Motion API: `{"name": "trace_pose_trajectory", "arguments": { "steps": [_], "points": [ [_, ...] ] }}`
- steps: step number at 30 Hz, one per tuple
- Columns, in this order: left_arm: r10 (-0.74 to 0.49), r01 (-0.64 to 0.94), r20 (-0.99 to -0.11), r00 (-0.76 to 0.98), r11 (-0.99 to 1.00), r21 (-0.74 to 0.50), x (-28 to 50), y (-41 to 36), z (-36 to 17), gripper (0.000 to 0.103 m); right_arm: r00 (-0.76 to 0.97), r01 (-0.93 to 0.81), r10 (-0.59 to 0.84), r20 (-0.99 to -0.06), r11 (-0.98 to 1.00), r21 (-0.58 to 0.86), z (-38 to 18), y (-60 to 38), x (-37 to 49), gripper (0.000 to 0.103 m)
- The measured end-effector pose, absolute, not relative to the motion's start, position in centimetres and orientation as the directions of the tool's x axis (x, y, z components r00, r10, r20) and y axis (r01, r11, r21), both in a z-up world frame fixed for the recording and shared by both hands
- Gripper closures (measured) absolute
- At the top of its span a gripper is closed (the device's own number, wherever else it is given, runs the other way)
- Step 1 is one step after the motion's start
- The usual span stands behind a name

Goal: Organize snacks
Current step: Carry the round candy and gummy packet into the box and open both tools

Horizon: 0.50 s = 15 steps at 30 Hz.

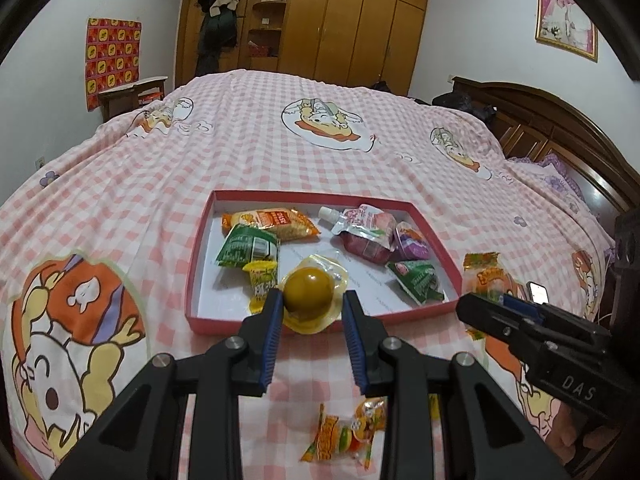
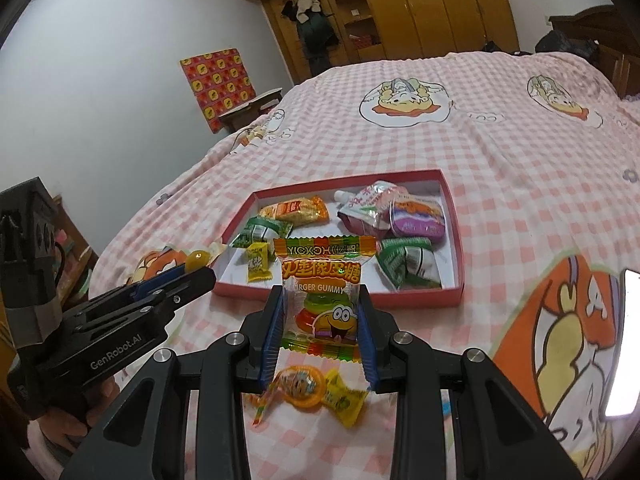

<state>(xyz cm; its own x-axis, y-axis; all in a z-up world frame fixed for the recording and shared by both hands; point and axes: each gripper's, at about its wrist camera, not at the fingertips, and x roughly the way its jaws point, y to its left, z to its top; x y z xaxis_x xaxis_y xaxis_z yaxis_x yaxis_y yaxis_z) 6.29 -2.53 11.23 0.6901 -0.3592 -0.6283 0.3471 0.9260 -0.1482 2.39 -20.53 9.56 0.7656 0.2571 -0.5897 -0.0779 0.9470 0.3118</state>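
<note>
On a pink checked bedspread [image 1: 320, 148] lies a shallow red box [image 1: 199, 322] with a white floor, already holding several snacks: an orange packet [image 1: 272, 222], green packets [image 1: 248, 248], a small yellow sweet [image 1: 262, 280], a spouted pouch [image 1: 362, 226] and a purple jelly cup [image 1: 412, 242]. The left gripper [image 1: 308, 304] pinches a round amber jelly [image 1: 309, 295] in clear wrapping between its blue pads, holding it over the box's near edge. The right gripper [image 2: 322, 312] is closed on a burger gummy bag [image 2: 324, 296], which stands upright between its fingers just short of the box. Below the grippers, loose sweets [image 2: 308, 394] rest on the bedspread outside the box. A lit phone [image 2: 624, 344] lies at the right. A wooden wardrobe [image 1: 352, 20] stands beyond the bed.
</note>
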Motion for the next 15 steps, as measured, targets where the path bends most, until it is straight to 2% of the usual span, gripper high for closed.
{"name": "trace_pose_trajectory", "arguments": {
  "steps": [15],
  "points": [
    [-0.364,0.374,-0.632,0.684,0.919,-0.125,9.8,-4.6,10.0,0.072,0.741,-0.068,0.272,-0.614,0.94,0.334,8.8,-21.5,6.2,0.069]
  ]
}}
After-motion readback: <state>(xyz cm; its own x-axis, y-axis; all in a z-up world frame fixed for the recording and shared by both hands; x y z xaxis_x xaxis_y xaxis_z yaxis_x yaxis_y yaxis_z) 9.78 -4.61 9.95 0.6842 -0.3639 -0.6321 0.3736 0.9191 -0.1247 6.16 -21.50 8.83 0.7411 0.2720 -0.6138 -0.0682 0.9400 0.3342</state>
